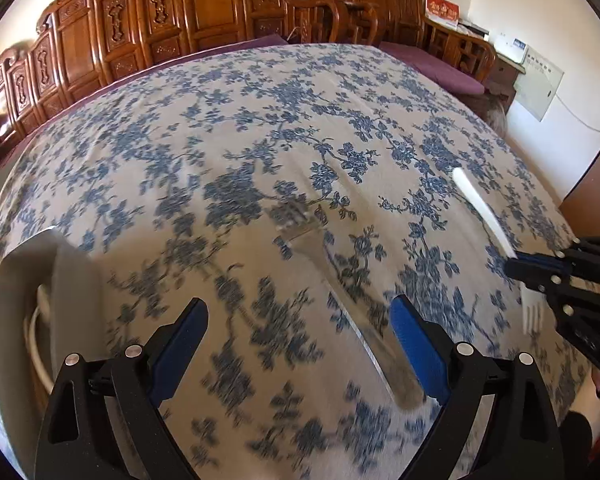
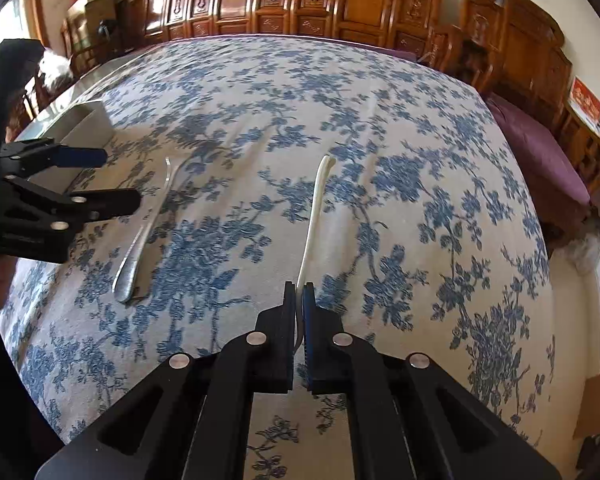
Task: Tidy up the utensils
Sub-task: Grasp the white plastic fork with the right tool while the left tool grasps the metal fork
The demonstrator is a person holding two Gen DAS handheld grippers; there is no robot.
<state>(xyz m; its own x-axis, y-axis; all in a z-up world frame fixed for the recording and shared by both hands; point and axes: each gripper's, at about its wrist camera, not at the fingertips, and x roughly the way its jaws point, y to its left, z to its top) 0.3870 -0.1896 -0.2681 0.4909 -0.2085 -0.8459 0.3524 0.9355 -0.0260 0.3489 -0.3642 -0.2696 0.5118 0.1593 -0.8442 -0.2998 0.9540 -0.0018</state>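
Right wrist view: right tongs (image 2: pixel 299 286) clamped on white plastic fork (image 2: pixel 314 216), raised over floral table (image 2: pixel 420 200). Left tongs (image 1: pixel 300 320) spread wide, empty, above metal fork (image 1: pixel 340 300) lying on table.

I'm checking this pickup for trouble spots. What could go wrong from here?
The right gripper pinches the white fork near its tines, so the long handle could swing or slip. The open left gripper hangs off-centre over the metal fork, whose handle lies beside one finger; closing could nudge it away.
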